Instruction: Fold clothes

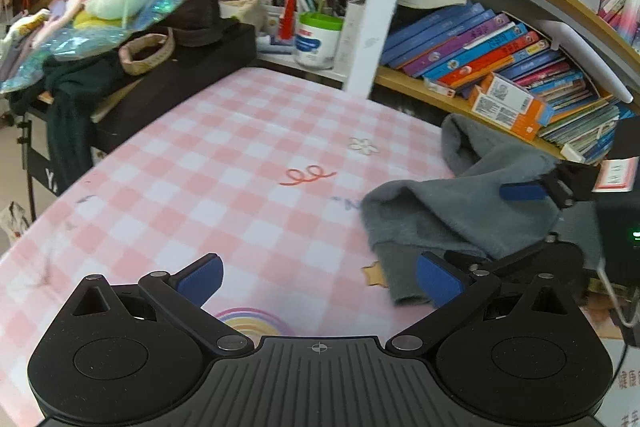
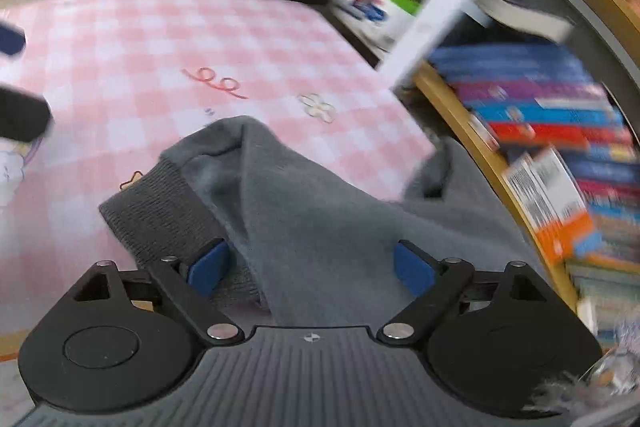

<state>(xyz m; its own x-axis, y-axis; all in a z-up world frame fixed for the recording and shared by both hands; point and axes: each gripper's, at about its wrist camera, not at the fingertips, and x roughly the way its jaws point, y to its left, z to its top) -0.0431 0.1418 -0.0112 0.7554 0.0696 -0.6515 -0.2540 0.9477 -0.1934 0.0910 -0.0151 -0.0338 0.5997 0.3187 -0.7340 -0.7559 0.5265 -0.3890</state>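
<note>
A grey fleece garment (image 1: 460, 211) with a ribbed cuff (image 2: 160, 203) lies crumpled at the right side of the pink checked tablecloth (image 1: 240, 167); one part hangs over the table's right edge. My right gripper (image 2: 310, 267) is open and low over the garment. Grey cloth lies between its blue pads (image 2: 208, 267), which stand apart from it. One of its blue pads (image 1: 520, 191) shows in the left wrist view, above the cloth. My left gripper (image 1: 318, 281) is open over bare tablecloth, with its right finger at the cuff's edge and nothing between the fingers.
A wooden bookshelf (image 1: 520, 67) packed with books runs along the right, close to the garment. At the back stand pen holders and a white can with a green lid (image 1: 316, 39). A black case (image 1: 192, 67) at the back left carries plush toys, a basket and dark clothes.
</note>
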